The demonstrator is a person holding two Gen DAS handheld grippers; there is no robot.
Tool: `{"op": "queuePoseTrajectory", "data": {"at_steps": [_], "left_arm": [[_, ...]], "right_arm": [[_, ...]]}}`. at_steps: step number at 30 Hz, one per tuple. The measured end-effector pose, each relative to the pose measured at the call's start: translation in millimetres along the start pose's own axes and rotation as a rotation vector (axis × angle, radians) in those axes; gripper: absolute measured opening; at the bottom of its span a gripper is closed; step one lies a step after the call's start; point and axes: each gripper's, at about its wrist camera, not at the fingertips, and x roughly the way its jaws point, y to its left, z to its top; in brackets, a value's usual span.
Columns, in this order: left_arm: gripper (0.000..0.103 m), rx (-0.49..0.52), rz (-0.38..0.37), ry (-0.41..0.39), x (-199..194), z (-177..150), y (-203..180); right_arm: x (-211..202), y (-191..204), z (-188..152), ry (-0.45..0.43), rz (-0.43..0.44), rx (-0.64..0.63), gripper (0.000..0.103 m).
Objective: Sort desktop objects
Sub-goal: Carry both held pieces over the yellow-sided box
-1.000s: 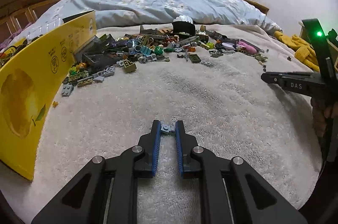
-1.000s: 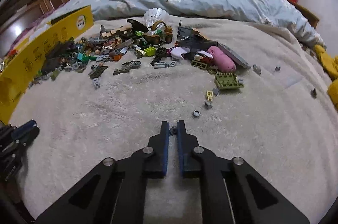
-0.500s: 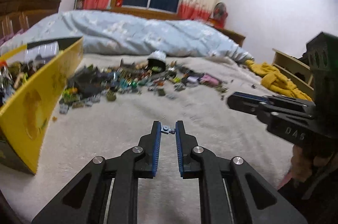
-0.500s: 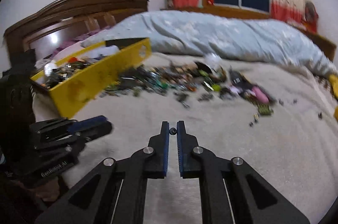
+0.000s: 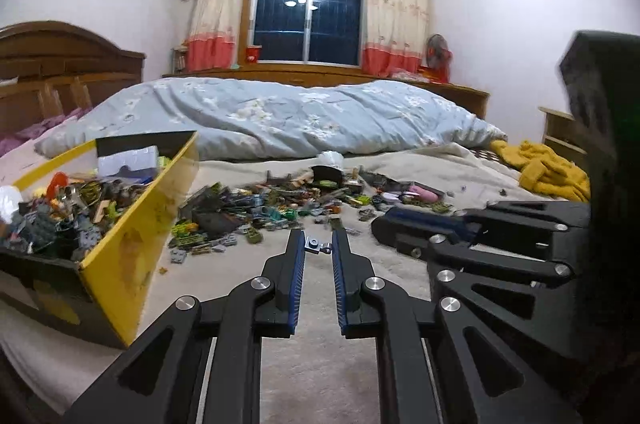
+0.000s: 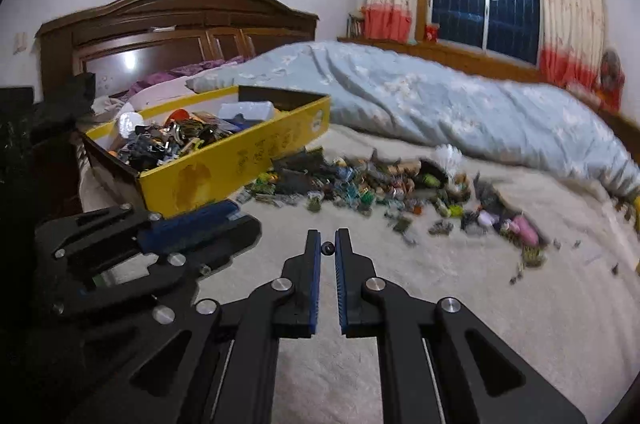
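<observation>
Now | left gripper [image 5: 318,247] clamped on small grey plate [image 5: 317,246], long axis crosswise between fingertips, right of yellow box [image 5: 132,248] | right gripper [image 6: 328,248] pinched on tiny dark round piece [image 6: 328,248], no clear axis, right of box | both likely light, rigid, slippery; hold at edges.

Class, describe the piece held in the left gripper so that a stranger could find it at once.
Start at the yellow box on the cream blanket, then look right to the left gripper. Pinched between its blue-padded fingertips is a small grey building-brick plate, raised off the blanket, unlike the loose pile behind it.
</observation>
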Motion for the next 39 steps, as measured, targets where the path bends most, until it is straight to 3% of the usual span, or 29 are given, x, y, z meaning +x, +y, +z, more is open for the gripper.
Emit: {"op": "queuePoseTrajectory", "data": {"at_steps": [3,9,13,20,29,39], "left_arm": [[0.014,-0.029,0.008,0.008,-0.1,3.0,7.3],[0.013,0.017,0.080,-0.059,-11.4,3.4,10.6],[0.013,-0.001,0.073,-0.065,-15.6,9.4,17.7],[0.013,-0.016,0.097,-0.101,-28.1,17.2,30.9],[0.014,-0.109,0.120,-0.076,-31.7,19.6,62.2],[0.014,-0.100,0.225,-0.091,-42.1,11.0,94.3]], "right_arm": [[1.3,7.6,4.5,-0.034,-0.016,-0.035,0.007],[1.4,19.9,12.3,-0.061,-0.038,-0.040,0.008],[-0.4,25.4,18.2,-0.077,-0.037,-0.032,0.008],[-2.1,36.5,31.5,-0.122,-0.012,-0.032,0.008],[3.8,62.5,42.7,-0.162,0.017,-0.087,0.008],[21.8,99.4,46.5,-0.155,0.089,-0.163,0.008]]}}
